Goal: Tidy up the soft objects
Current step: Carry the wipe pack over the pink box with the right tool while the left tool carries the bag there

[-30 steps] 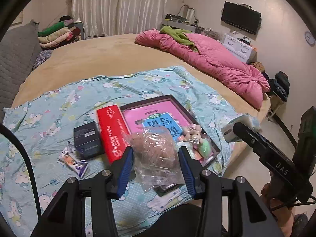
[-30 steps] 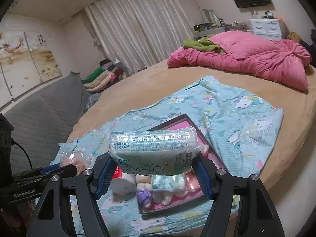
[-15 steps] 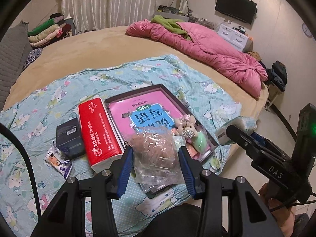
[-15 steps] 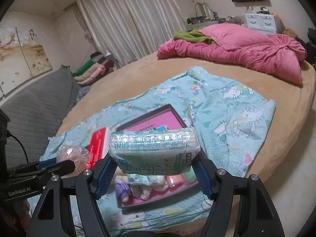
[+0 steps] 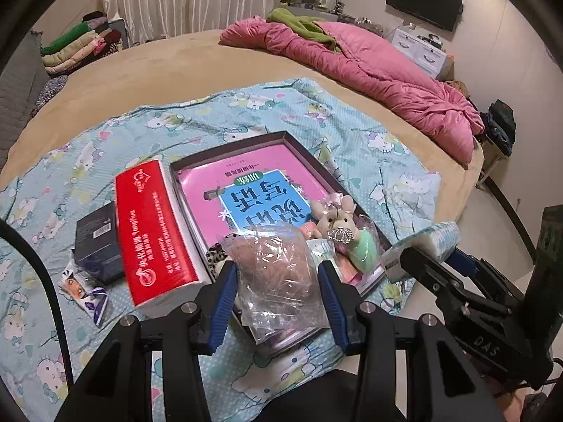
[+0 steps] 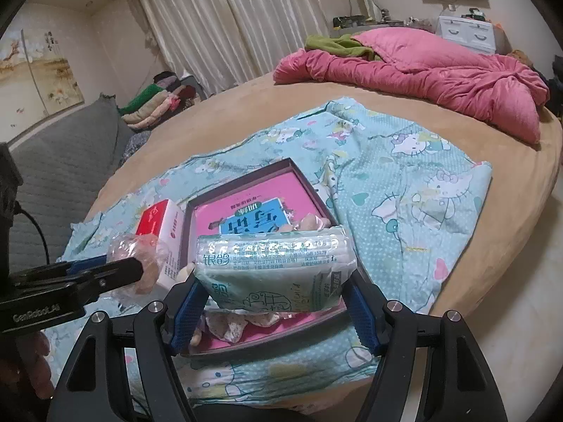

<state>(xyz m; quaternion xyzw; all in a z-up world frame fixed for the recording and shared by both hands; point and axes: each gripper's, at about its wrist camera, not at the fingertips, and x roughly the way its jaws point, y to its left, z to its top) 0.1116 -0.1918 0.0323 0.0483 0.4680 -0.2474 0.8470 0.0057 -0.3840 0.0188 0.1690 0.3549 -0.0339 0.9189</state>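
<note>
Now mid-carry: left claw (image 5: pixel 278 274) clamps a plastic-bagged soft item (image 5: pixel 278 263), right claw (image 6: pixel 271 295) grips a tissue pack (image 6: pixel 274 267), both above the tray (image 5: pixel 330 172) on the bed. Next, prob. lower w/ care & let go inside.

tray (image 6: pixel 246 179) near corner behind tissue pack (image 6: pixel 274 267)

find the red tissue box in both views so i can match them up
Left wrist: the red tissue box lies left of centre, beside the dark tray's left wall.
Right wrist: its end shows at left, behind the left gripper.
Shared landmark: the pink book in the tray.
</note>
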